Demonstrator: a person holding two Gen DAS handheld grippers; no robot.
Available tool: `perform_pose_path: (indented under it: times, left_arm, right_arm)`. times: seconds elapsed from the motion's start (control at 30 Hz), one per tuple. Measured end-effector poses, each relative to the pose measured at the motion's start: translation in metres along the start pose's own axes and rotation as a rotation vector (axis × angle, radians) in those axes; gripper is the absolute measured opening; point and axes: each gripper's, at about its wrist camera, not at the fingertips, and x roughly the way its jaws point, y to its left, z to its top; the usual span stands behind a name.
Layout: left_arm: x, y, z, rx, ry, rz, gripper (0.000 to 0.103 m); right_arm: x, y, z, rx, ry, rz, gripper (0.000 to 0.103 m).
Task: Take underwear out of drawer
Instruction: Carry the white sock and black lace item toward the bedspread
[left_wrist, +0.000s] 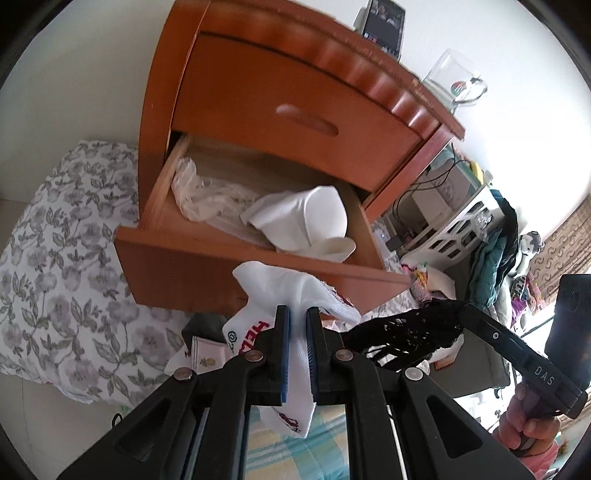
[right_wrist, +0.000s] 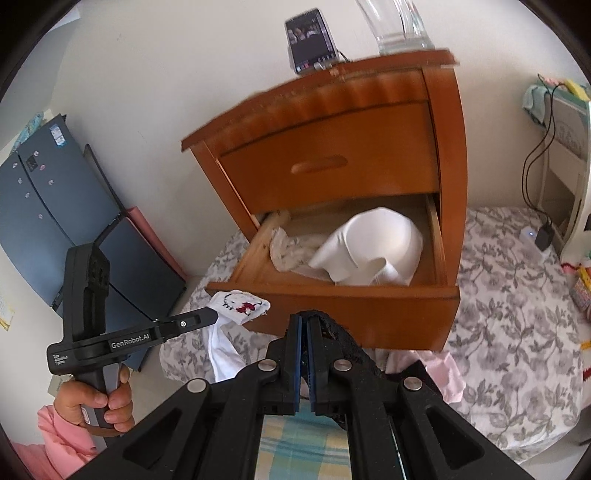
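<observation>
My left gripper (left_wrist: 297, 314) is shut on white printed underwear (left_wrist: 291, 291), which hangs through the jaws in front of the open lower drawer (left_wrist: 236, 258). In the right wrist view the same white underwear (right_wrist: 240, 304) dangles from the left gripper (right_wrist: 212, 316). My right gripper (right_wrist: 305, 317) is shut on black lace underwear (right_wrist: 343, 338); from the left wrist view that black lace underwear (left_wrist: 417, 328) hangs at the right gripper's tip (left_wrist: 463, 308). Inside the drawer (right_wrist: 369, 295) lie a white moulded garment (right_wrist: 373, 247) and crumpled pale cloth (right_wrist: 286, 251).
The orange wooden nightstand (left_wrist: 295, 103) stands on a floral bedspread (left_wrist: 62, 277), its upper drawer closed. A glass jug (left_wrist: 450, 74) and a small device (right_wrist: 310, 40) sit on top. A white basket (left_wrist: 454, 229) with clothes is to the right. A checked cloth (right_wrist: 303, 443) lies below the grippers.
</observation>
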Motion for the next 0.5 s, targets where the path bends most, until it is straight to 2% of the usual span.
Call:
perform_pose_path:
  times: [0.5]
  left_arm:
    - [0.043,0.014,-0.008,-0.02,0.112,0.033,0.009]
  right_arm:
    - [0.038,-0.01,-0.008,0.025,0.105,-0.013,0.006]
